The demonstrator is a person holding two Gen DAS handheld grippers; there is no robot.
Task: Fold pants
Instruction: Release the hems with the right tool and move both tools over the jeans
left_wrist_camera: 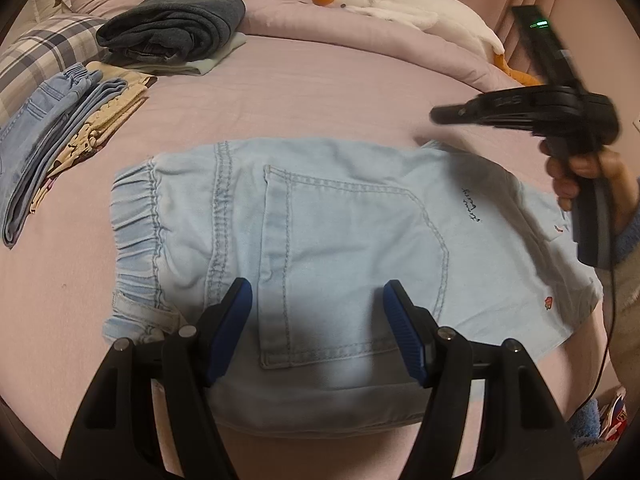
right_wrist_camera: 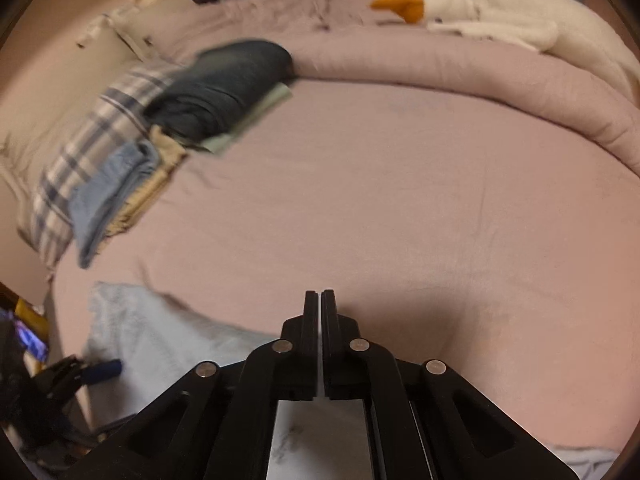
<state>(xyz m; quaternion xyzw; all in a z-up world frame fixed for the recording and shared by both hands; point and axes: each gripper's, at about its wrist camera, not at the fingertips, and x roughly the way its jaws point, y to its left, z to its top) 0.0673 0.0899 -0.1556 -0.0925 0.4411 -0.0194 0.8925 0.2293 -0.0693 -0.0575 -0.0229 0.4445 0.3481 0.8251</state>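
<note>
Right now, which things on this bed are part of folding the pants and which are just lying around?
Part of the job:
- light blue pants, folded flat on the pink sheet
- left gripper, open above them
- right gripper, shut, holding nothing

Just lying about:
- dark grey folded stack
- folded denim and beige pile
- plush goose
- plaid pillow

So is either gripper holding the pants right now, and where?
No. The left gripper hangs open above the light blue pants; the right gripper is shut on nothing.
</note>
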